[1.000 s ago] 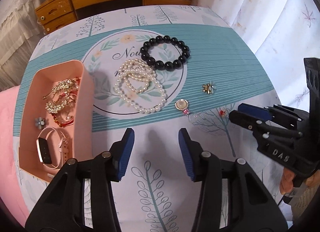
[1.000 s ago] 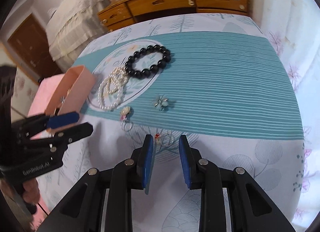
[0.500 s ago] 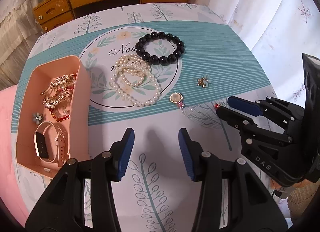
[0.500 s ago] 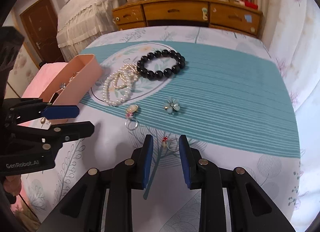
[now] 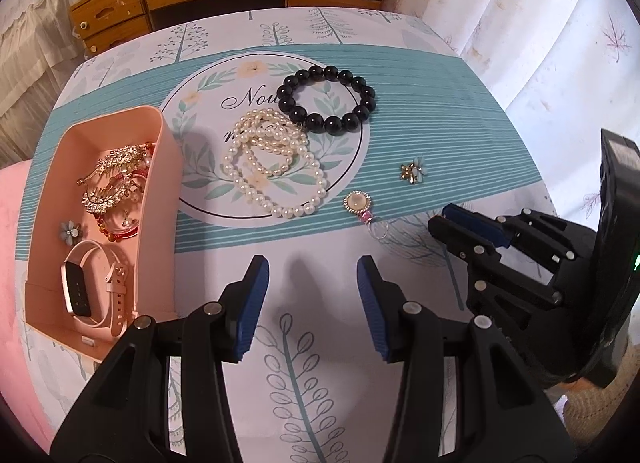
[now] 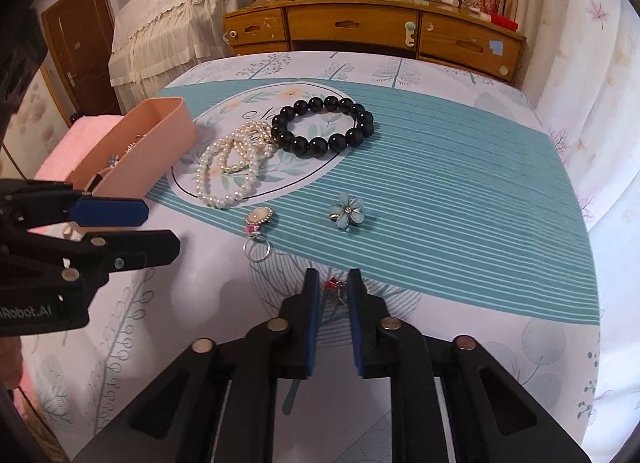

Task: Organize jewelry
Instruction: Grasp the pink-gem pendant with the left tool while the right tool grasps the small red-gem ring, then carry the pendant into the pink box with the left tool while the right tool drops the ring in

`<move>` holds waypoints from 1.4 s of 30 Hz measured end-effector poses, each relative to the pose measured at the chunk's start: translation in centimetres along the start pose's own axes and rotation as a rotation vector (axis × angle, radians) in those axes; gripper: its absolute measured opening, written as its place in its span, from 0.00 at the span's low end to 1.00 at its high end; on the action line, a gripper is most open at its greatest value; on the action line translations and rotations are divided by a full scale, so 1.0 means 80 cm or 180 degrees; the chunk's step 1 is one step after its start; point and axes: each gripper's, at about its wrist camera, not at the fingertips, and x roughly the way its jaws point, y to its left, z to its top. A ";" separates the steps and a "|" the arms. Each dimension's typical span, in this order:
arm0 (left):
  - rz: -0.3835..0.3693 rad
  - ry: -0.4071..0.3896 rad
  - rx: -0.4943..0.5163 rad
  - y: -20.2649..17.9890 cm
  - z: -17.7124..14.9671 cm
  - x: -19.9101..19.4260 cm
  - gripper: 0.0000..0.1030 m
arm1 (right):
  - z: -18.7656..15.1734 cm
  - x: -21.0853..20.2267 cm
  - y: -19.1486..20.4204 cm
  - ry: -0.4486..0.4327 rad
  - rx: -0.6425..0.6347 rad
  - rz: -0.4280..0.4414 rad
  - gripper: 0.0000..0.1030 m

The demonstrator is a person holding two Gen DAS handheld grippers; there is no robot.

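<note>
A pink box (image 5: 158, 199) at the table's left holds gold pieces, a red bracelet and a pink watch (image 5: 86, 289). On the cloth lie a black bead bracelet (image 5: 330, 99), a pearl necklace (image 5: 272, 171), a cream round ring (image 5: 356, 201) and a blue flower brooch (image 6: 347, 212). My left gripper (image 5: 312, 291) is open and empty above the near cloth. My right gripper (image 6: 333, 283) is narrowly open, its jaws on either side of a small red-stone ring (image 6: 335, 286) on the table; whether they touch it I cannot tell.
A wooden dresser (image 6: 372, 29) stands beyond the table's far edge. A pink cushion (image 5: 12, 263) lies left of the box. White curtains (image 5: 540, 3) hang at the right. A lace-covered bed (image 6: 168, 19) is at the back left.
Both grippers drew back toward me a little and tilted up. The right gripper's jaws narrowed around the small red ring. The left gripper stayed open.
</note>
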 end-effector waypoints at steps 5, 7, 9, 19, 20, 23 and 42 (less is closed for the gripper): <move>-0.0071 -0.0014 0.0003 -0.009 0.006 0.003 0.42 | -0.002 -0.003 0.001 -0.0047 -0.0025 -0.0029 0.08; -0.0111 -0.0003 -0.0004 -0.012 0.008 0.007 0.42 | -0.003 -0.005 -0.003 -0.0055 0.0019 -0.0019 0.05; -0.0146 0.0015 -0.0045 -0.015 0.011 0.013 0.42 | -0.005 -0.008 -0.007 -0.0065 0.0061 -0.0005 0.04; -0.0156 -0.0002 -0.0273 -0.029 0.028 0.038 0.42 | -0.020 -0.023 -0.019 -0.0104 0.0199 0.0056 0.03; -0.0136 -0.0001 -0.0286 -0.030 0.030 0.040 0.41 | -0.022 -0.025 -0.019 -0.0109 0.0208 0.0063 0.03; -0.0088 0.0077 -0.0325 -0.034 0.035 0.049 0.23 | -0.024 -0.028 -0.020 -0.0119 0.0234 0.0085 0.03; -0.0589 0.0091 -0.0680 0.027 0.043 -0.010 0.04 | -0.016 -0.064 -0.022 -0.0248 0.0386 0.0308 0.03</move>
